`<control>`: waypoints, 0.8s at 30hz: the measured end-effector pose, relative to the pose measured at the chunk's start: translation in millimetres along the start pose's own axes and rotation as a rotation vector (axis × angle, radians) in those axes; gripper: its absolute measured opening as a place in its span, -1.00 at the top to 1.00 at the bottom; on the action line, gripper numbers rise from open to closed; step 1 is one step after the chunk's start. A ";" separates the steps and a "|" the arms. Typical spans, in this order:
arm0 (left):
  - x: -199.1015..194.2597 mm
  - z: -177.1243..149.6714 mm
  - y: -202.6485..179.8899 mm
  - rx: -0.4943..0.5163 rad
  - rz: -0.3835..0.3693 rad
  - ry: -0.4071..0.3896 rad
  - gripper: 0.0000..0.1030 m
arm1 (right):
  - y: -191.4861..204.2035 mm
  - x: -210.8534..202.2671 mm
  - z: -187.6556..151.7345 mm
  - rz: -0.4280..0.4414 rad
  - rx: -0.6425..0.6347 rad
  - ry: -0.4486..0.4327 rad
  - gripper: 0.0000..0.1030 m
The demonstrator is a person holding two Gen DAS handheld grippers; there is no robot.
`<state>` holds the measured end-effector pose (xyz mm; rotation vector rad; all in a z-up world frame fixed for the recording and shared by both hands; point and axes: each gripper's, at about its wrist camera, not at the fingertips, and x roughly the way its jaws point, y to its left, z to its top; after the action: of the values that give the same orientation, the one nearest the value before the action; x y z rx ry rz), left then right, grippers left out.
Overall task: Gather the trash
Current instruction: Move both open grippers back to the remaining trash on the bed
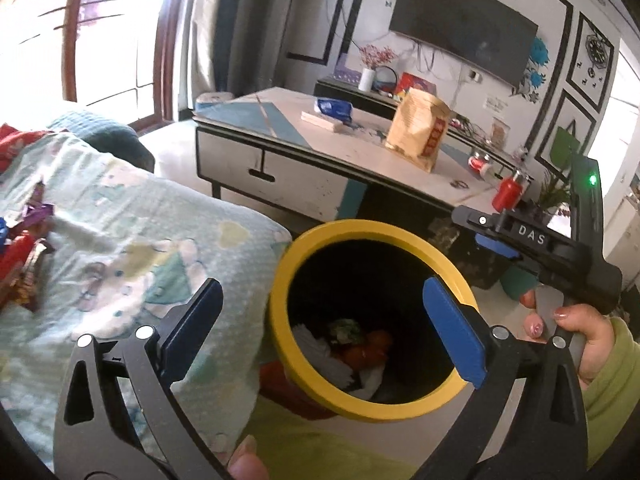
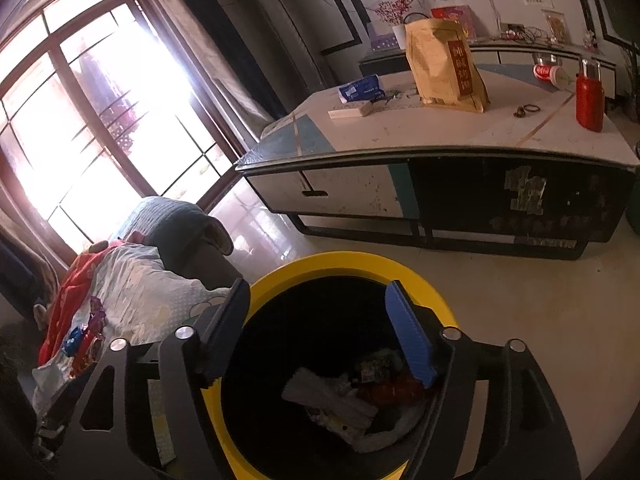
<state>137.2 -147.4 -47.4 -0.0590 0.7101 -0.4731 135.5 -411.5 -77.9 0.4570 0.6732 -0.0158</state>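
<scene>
The left tool (image 1: pixel 322 330) hangs with its blue-padded fingers (image 1: pixel 456 330) spread wide apart and nothing between them, poised over the mouth of the round black bin with a yellow rim (image 1: pixel 280 300); the right tool (image 2: pixel 320 330) is likewise parted and empty, directly above the same bin (image 2: pixel 344 258), its pads clear of the rim; a hand in a green sleeve (image 1: pixel 576 336) grips the right tool's black handle in the left wrist view. Inside the bin lies the collected trash (image 2: pixel 352 396): crumpled white paper, a red wrapper and some small printed packets at the bottom. Just beside the bin on the left lies a pale green quilted blanket with cartoon prints (image 1: pixel 132 232); on it, well apart from the bin, sits a loose heap of red, blue and purple snack wrappers (image 2: pixel 86 340), not yet picked up. Beyond the bin, across a pale tiled floor (image 2: pixel 540 300), stands a low white and teal counter with a drawer (image 2: pixel 344 192); on it stand a tan paper bag with a red label (image 2: pixel 444 64), a blue tissue pack (image 2: pixel 360 88), a flat white box (image 2: pixel 350 111) and a red metal flask (image 2: pixel 589 98). Farther back, a dark flat screen (image 1: pixel 464 24) hangs on the wall, and a bright wood-framed window (image 2: pixel 100 120) fills the left.
</scene>
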 end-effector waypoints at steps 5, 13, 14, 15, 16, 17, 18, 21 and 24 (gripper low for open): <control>-15.2 2.7 7.5 -0.016 0.019 -0.036 -0.79 | 14.6 -7.7 -0.1 0.005 -0.042 -0.027 -0.47; -36.8 5.4 21.6 -0.037 0.072 -0.098 -0.79 | 38.9 -18.8 -4.4 0.024 -0.102 -0.061 -0.56; -40.1 4.8 24.4 -0.039 0.082 -0.109 -0.79 | 42.7 -20.0 -5.3 0.029 -0.111 -0.063 -0.56; -42.8 4.6 25.8 -0.041 0.089 -0.117 -0.79 | 46.1 -20.9 -6.1 0.032 -0.119 -0.065 -0.57; -45.2 4.1 27.3 -0.044 0.094 -0.125 -0.79 | 49.5 -21.7 -7.2 0.033 -0.127 -0.066 -0.57; -48.6 3.2 30.1 -0.050 0.101 -0.133 -0.79 | 53.1 -22.4 -7.9 0.035 -0.136 -0.067 -0.57; -50.7 2.5 32.0 -0.053 0.107 -0.139 -0.79 | 58.1 -23.5 -9.0 0.041 -0.149 -0.068 -0.57; -58.4 0.9 38.3 -0.060 0.129 -0.157 -0.79 | 70.2 -26.5 -12.1 0.055 -0.176 -0.071 -0.58; -65.9 1.0 44.7 -0.067 0.152 -0.178 -0.79 | 84.9 -29.3 -15.8 0.069 -0.211 -0.078 -0.63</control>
<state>112.3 -78.8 -15.7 -0.1075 0.5507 -0.2941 116.6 -332.3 -36.8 0.2745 0.5749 0.1015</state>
